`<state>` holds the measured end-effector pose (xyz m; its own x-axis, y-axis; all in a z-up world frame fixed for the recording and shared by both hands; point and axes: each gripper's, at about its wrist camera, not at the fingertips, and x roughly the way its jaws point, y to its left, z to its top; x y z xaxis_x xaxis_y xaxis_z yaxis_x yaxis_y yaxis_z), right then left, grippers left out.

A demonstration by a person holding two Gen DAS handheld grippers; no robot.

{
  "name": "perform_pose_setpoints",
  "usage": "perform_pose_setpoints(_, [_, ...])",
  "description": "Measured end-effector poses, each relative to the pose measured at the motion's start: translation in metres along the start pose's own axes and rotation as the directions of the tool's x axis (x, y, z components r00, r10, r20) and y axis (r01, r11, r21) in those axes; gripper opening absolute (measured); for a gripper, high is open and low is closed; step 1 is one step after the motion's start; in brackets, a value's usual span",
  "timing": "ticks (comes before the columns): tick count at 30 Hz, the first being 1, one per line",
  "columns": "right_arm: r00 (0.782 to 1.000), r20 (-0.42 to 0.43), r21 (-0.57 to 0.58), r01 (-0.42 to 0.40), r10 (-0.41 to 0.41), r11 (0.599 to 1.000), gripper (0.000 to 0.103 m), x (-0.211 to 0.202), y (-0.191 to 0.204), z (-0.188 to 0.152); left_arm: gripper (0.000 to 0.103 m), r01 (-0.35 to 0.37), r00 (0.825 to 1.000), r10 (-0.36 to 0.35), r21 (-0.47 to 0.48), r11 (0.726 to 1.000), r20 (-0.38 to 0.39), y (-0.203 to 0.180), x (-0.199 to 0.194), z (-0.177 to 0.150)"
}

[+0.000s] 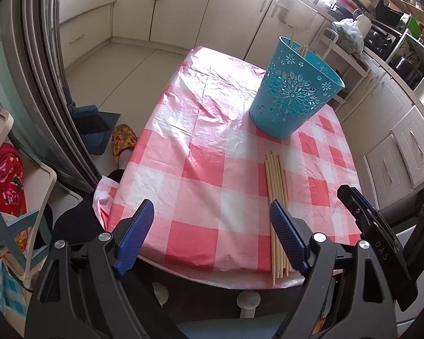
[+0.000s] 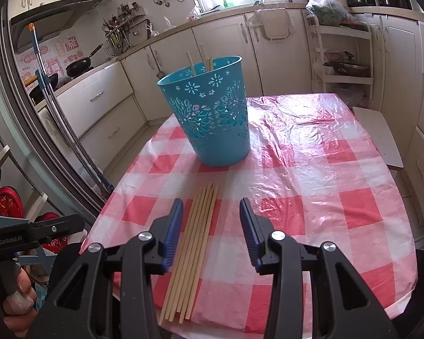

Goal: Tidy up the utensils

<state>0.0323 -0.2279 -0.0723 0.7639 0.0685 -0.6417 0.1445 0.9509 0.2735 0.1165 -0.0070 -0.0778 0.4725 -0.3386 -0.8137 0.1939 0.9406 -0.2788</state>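
Right wrist view: right gripper [image 2: 211,220], jaws apart, hovers over chopsticks [image 2: 192,243]; next, lower, pinch one, carry to bin [image 2: 209,113]. Left gripper [image 1: 209,226] gapes idle.

Each tool, left tool [image 1: 209,226] and right tool [image 2: 211,226], has a black plastic frame, silver pivot screws and two ribbed blue pads [image 2: 173,234]. White lettering reads "GenRobot.AI".

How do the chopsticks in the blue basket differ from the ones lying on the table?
The chopsticks in the basket stand near upright, only their tips showing above the blue basket rim; the chopsticks on the table lie flat, fully visible. Few tips show in the basket; the table bundle is larger. Both look like the same pale wood.
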Motion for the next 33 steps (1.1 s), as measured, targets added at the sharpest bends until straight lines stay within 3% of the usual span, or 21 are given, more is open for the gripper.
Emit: perform_pose_setpoints(33, [0.999, -0.031, -0.011, 0.014, -0.014, 1.000, 0.042, 0.0059, 0.0034, -0.0030, 0.080, 0.009, 1.000, -0.010, -0.009, 1.000, -0.018, 0.0006, 0.0031, -0.0013])
